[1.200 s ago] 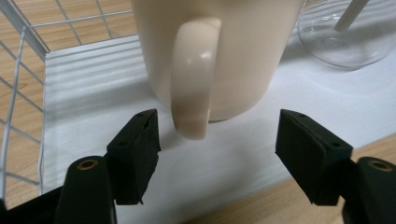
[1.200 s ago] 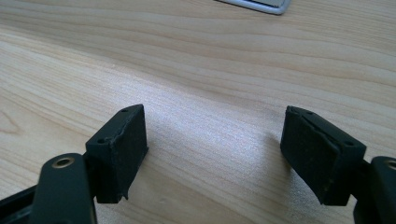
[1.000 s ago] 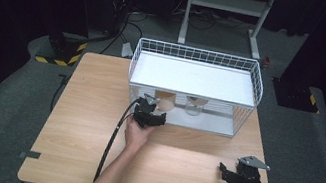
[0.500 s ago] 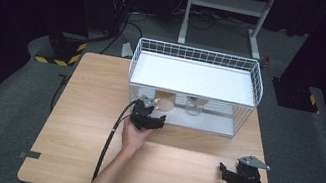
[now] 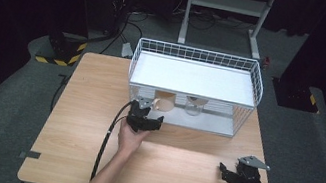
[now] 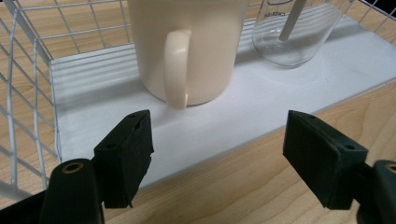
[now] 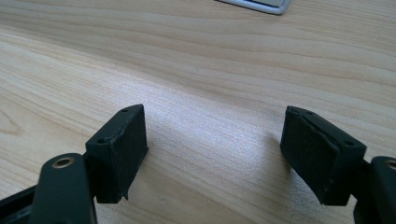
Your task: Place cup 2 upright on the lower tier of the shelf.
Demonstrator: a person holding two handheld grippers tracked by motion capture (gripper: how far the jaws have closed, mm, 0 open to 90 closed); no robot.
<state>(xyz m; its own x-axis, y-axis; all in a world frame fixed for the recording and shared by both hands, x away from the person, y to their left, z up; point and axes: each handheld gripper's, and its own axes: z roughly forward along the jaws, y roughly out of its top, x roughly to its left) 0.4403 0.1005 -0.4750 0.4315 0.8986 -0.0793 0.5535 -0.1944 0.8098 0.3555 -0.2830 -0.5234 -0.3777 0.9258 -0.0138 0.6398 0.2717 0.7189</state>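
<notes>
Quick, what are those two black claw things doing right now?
Left gripper: open, holding nothing, jaws just opened wider, facing the cream mug.
Right gripper: open, empty, over the table.

High view overhead; tongs views close, table-level.

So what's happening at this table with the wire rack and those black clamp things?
A person holds a two-jaw gripper in each hand. The left gripper sits just in front of the white wire rack, its jaws open and having just widened, with nothing between them, aimed at the cream ceramic mug on the rack's lower shelf. A clear glass cup stands beside the mug. The right gripper rests open over the wooden table.
</notes>
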